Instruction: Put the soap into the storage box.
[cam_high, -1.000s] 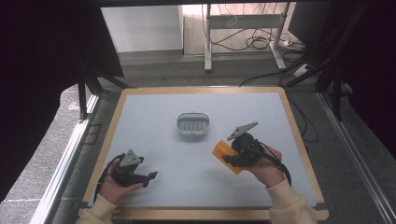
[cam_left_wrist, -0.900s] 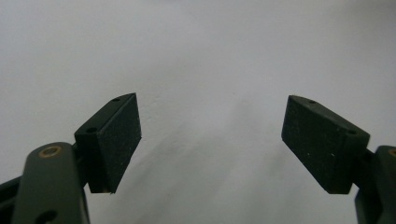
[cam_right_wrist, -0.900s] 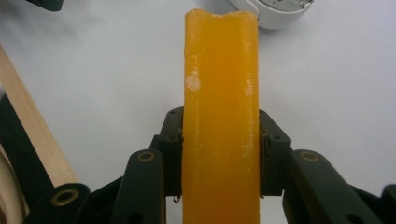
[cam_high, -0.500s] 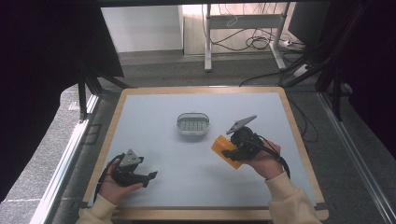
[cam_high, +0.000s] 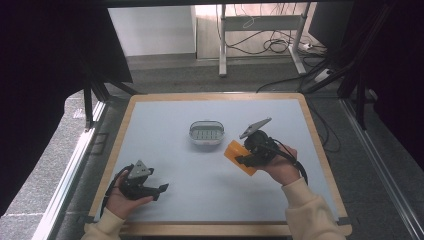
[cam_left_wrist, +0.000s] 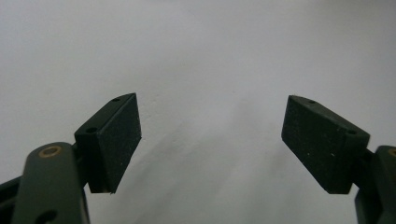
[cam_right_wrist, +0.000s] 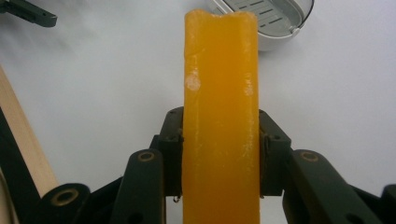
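Table (cam_high: 165, 125): we see a pale work surface with a wooden rim, centre of the high view.
Soap dish (cam_high: 206, 133): metal, slotted insert, centre frame; up and left of the bar, near but apart.
Right gripper (cam_high: 246, 156): jaws clamped on the orange soap bar (cam_right_wrist: 219, 116); long axis runs along the jaws, toward the dish.
Left gripper (cam_high: 159, 189): lower left, jaws wide apart, holding nothing.
Nearer hand: right.
Change: bar has moved slightly up-frame toward the dish; left gripper unmoved.
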